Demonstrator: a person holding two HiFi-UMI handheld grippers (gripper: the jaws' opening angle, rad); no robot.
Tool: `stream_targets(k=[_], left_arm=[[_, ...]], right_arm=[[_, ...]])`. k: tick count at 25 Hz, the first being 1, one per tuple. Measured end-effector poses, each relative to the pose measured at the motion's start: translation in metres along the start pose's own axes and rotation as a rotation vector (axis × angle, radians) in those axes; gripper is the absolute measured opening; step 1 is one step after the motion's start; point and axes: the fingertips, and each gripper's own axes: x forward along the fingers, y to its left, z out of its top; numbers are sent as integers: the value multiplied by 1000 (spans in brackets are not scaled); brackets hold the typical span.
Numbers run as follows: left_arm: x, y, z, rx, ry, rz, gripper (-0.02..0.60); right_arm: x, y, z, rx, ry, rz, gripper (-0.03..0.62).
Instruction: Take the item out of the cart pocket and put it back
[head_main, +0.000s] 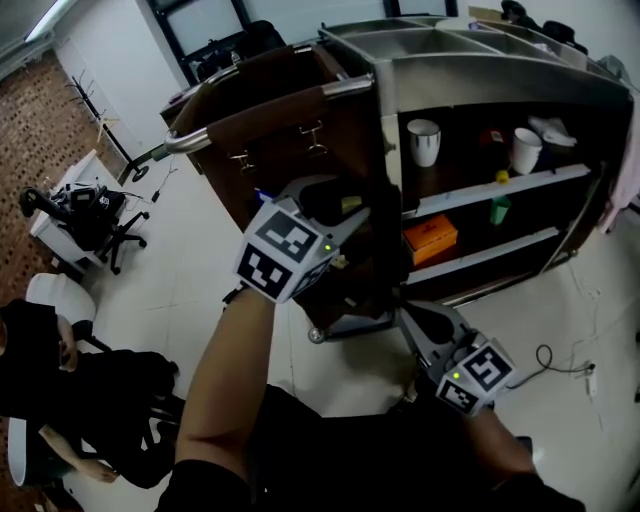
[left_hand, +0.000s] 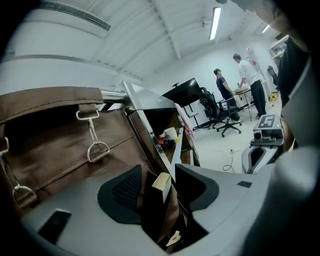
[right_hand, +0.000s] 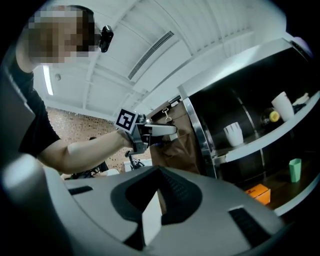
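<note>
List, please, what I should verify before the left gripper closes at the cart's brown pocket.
1. Left gripper jaws open: ok.
2. Pale cream box-like item standing between those jaws: ok.
3. Brown fabric pocket clear of the jaws: not ok, a brown fold sits between them too.
4. Pads square on the item's sides: cannot tell.
5. Right gripper away from the pocket: ok; it appears shut on a white flat slab.
</note>
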Motion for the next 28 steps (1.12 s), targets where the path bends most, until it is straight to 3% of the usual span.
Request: stream_targets(k=[7,10,16,19,28], left_arm=[[9,-8,-11,109,73,3,210],[8,-3,-11,93,63,20,127],[7,-7,-11,108,62,2,112],[3,-1,-4,73,25,34,97],[-42,37,53,-118,-194,148,72]], right_arm=[[1,6,-4,-7,17,4,20],[0,4,-4,-11,17,-2,18],[1,3,-5,-7,21,-7,18],[2,4,-5,-9,20,-5,19],[4,10,-6,-5,27,4,18]])
